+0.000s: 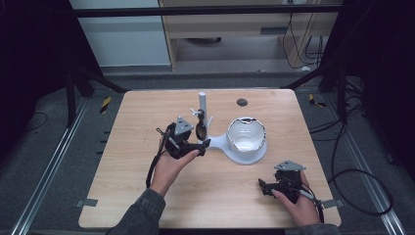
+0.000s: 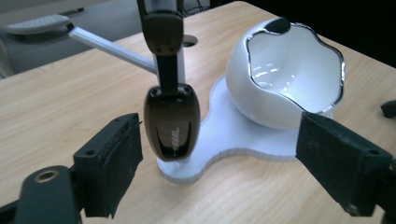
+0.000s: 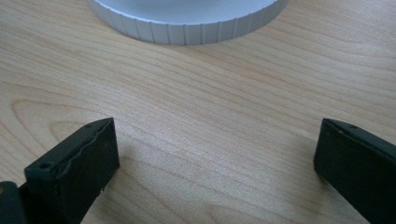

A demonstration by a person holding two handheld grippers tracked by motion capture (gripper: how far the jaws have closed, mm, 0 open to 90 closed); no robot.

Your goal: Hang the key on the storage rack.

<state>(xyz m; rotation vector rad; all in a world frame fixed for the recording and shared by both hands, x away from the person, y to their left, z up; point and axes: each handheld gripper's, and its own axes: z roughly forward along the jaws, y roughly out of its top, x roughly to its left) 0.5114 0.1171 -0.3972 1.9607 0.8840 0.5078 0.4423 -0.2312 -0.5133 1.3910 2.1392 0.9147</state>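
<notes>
Left tool (image 2: 205, 163) spread wide, closing in on the dark headphone earcup (image 2: 172, 120) hanging from the white stand (image 1: 203, 110) mid-desk — nothing gripped. Right tool (image 3: 215, 158) gaping too, idle over bare desk (image 3: 210, 93). Next, probably: squeeze the earcup, lift clear.

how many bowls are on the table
1. The white bowl sits tilted on the round end of the white stand base, right of the hanging dark spoon, mid-table. None looks hidden.
</notes>
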